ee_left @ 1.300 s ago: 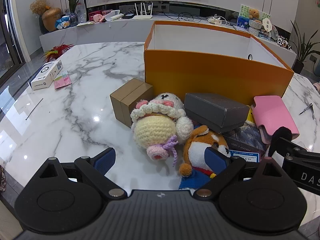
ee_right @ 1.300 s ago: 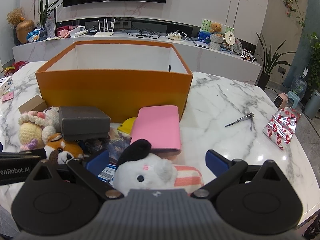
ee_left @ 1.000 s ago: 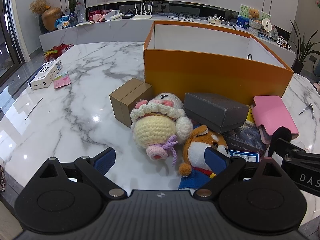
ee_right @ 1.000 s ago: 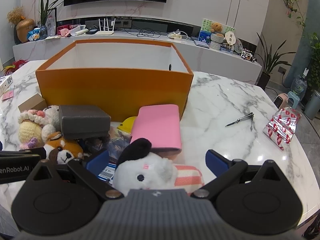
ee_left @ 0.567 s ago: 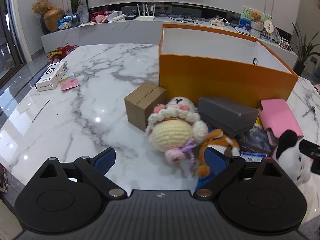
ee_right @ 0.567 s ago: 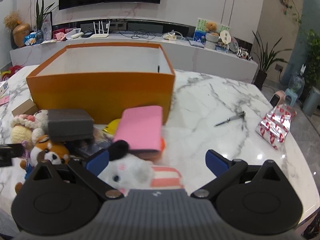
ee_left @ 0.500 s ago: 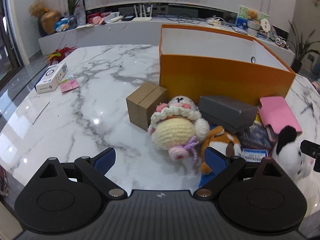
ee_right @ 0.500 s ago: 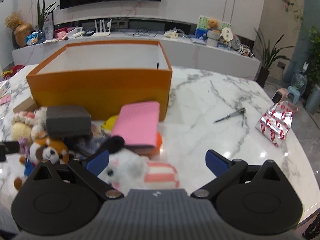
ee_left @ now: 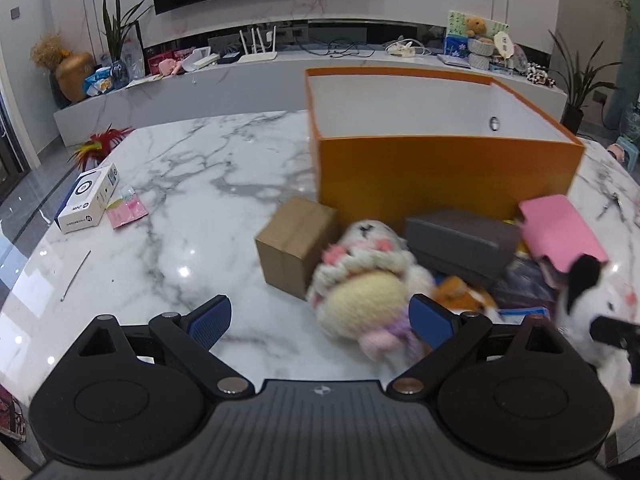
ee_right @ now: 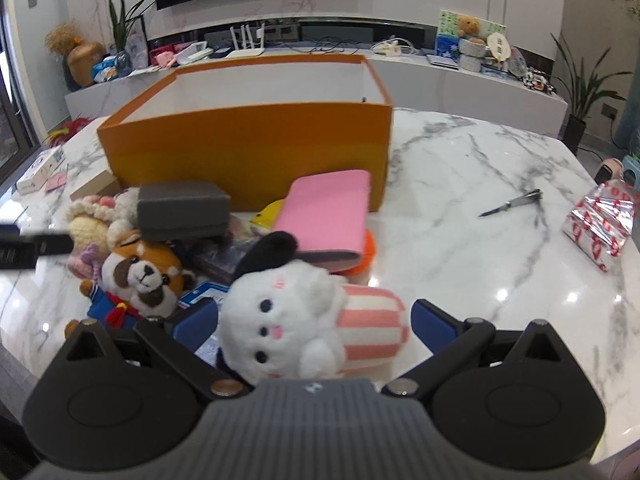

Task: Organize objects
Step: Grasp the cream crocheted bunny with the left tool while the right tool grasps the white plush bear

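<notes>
Both your grippers have pulled back and risen since a second ago: the pile sits lower and farther out in both wrist views, and the left view is motion-blurred, so you're still moving. Nothing has been lifted; the orange box (ee_right: 248,148) is empty as far as its visible inside shows. My read: you're lining up the first pick, task barely started.

Your right gripper (ee_right: 314,318) has its fingers wide apart, straddling the white plush (ee_right: 288,324) without clamping; the blue pads stand clear of it on both sides. That plush lies well in front of the orange box on the tabletop (ee_right: 480,280), face toward you, black ear, pink-striped body to its right. Soft and squashy, likely an easy pinch.

Your left gripper (ee_left: 320,318) is also spread wide, holding nothing; its right finger (ee_left: 430,320) overlaps the crochet doll (ee_left: 360,292) in view, contact unclear from blur.

Rest of pile, all in front of the orange box: brown carton (ee_left: 294,246) at the left end, grey box (ee_right: 182,210), fox plush (ee_right: 140,276), pink case (ee_right: 326,212) leaning on stuff beneath. To the right of the orange box lie a small knife (ee_right: 510,203) and a foil packet (ee_right: 598,226).
</notes>
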### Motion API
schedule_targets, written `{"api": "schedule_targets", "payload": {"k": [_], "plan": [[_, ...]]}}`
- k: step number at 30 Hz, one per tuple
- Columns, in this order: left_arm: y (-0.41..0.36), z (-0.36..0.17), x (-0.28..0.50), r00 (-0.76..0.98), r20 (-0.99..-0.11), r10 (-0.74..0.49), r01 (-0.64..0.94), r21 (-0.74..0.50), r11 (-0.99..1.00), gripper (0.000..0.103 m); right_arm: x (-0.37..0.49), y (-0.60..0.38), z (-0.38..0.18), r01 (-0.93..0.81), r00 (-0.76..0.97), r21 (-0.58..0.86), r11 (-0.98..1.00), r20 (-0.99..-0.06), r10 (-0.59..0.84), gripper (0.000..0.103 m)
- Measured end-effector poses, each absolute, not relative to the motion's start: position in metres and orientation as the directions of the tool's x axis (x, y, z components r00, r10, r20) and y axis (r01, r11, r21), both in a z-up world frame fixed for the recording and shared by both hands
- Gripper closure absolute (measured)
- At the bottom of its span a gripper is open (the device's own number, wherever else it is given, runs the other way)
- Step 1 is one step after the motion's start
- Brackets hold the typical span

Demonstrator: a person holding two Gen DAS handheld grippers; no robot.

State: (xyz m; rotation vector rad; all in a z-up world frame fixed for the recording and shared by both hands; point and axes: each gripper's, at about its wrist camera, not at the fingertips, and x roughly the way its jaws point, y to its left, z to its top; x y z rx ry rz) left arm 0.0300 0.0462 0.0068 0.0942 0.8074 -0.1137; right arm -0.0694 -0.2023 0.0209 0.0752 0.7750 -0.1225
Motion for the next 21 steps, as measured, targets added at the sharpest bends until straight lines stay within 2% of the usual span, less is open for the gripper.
{"api": "schedule_targets", "payload": {"k": [6,17,21], "plan": [[0.045,-0.010,0.042,0.658,-0.742,-0.128,0.134,-0.052,0.990,0.000,-0.062,-0.200,0.012,0.133,0.693,-0.026,0.991,-0.712,-0.112,0.001],[0.027,-0.021,0.054,0.707,-0.690,-0.157,0.151,-0.069,0.986,0.000,-0.078,-0.210,0.015,0.146,0.723,0.032,0.989,-0.685,-0.085,0.001],[0.023,-0.026,0.063,0.698,-0.696,-0.167,0.151,-0.085,0.985,0.000,-0.078,-0.210,0.012,0.129,0.725,0.051,0.990,-0.686,-0.059,0.001]]}}
